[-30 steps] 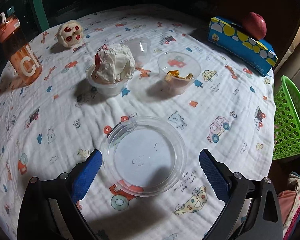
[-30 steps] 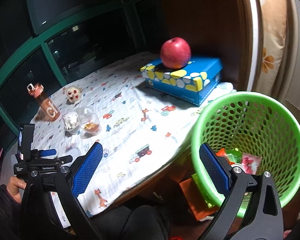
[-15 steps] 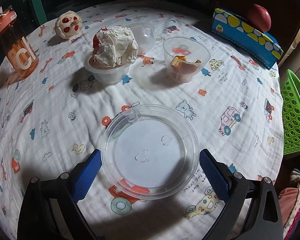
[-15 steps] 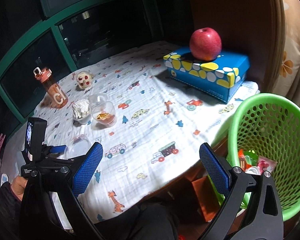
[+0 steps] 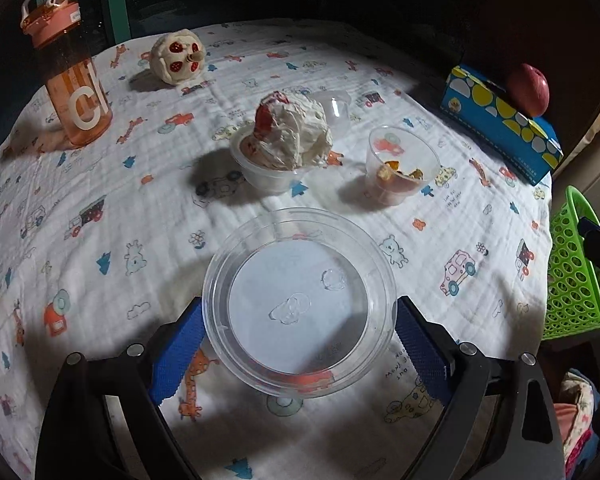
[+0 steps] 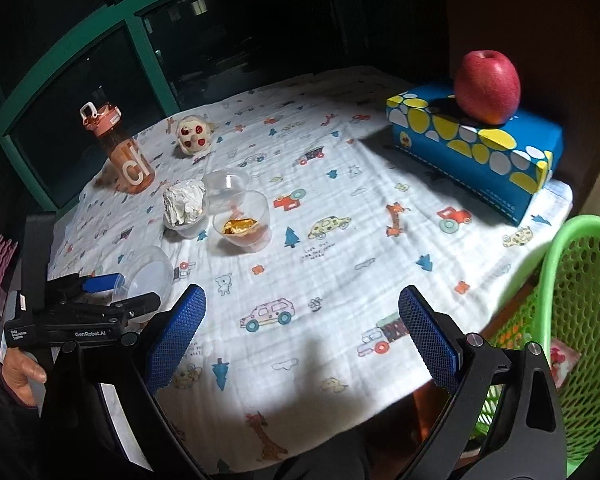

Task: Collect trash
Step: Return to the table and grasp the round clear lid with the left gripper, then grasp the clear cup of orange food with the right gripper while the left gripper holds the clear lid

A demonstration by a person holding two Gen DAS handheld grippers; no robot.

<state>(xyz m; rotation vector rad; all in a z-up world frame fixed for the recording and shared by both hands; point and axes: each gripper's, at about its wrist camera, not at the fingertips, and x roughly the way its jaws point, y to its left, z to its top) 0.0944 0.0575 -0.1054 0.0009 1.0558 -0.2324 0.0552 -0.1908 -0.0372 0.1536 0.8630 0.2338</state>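
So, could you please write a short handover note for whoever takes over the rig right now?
Left gripper: jaws have just been closing around the clear plastic lid; the blue pads sit at its rim, but a firm grip is not clear.
Right gripper: open, empty, over the tablecloth.
Done: some wrappers already lie in the green basket at the table's right edge.
Left: the lid, the cup stuffed with crumpled tissue, the clear cup with gold wrappers, and an empty clear cup behind them.
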